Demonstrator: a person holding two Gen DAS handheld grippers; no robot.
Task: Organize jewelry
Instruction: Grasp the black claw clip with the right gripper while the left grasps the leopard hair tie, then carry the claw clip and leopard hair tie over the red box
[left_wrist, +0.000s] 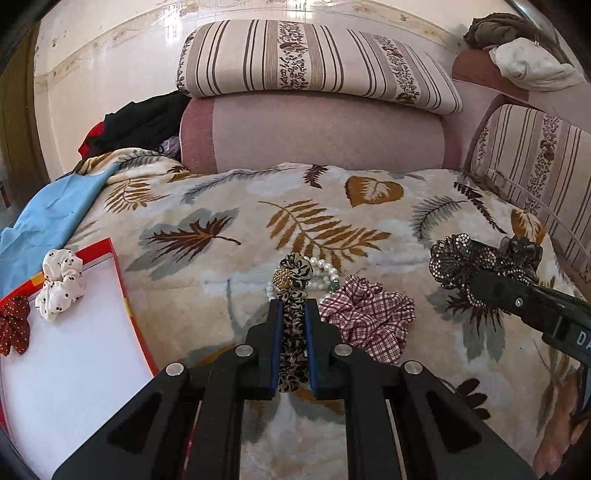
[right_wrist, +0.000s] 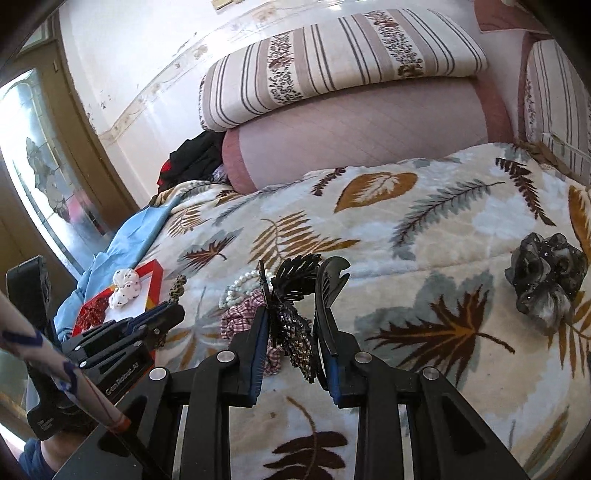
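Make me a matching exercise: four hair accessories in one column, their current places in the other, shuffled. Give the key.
Things:
1. Leopard-print fabric scrunchie
2. Black rhinestone claw clip
3. White cherry-print scrunchie
4. Maroon-and-white checked scrunchie

Places:
A. Lying on the leaf-print blanket
B. Held in the right gripper
C. In the red-rimmed white tray
D. Held in the left gripper

Pairs: 1-D, 2-B, 3-C, 4-A
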